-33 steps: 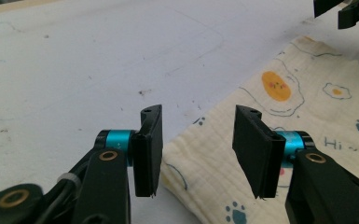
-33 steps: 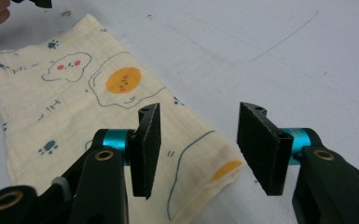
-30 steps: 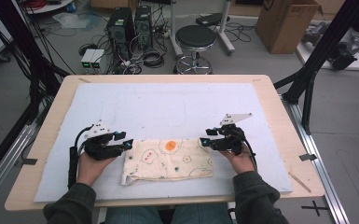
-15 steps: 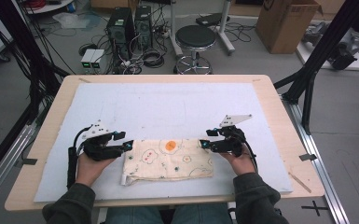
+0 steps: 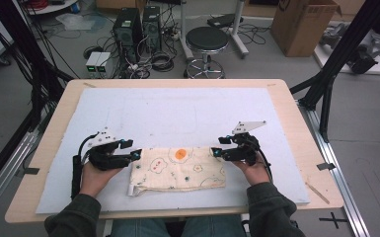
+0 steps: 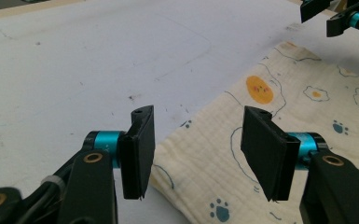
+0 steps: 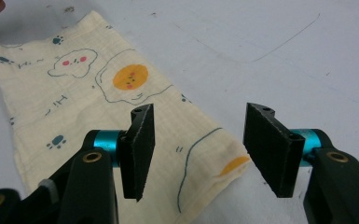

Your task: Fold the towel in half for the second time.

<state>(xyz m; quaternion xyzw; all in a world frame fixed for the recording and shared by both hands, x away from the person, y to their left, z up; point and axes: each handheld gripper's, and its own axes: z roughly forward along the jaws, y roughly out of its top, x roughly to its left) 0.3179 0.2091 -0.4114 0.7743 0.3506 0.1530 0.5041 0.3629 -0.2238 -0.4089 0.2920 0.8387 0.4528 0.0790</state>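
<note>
A cream printed muslin cloth [image 5: 178,169], already folded into a strip, lay flat near the front edge of the white table mat [image 5: 177,113]. The left gripper [image 6: 196,147] and right gripper [image 7: 198,147] stood wide apart-jawed, holding nothing (one at each end). Likely another fold remained.

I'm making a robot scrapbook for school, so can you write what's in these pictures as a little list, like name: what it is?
place: wooden table covered by a white mat
cloth: cream cloth lying flat, printed with fried eggs and paw prints
left gripper: open, at the cloth's left end, nothing between its jaws
right gripper: open, at the cloth's right end, nothing between its jaws
hands: a person's left hand and right hand each hold one gripper
behind the table: stool, cardboard box
</note>
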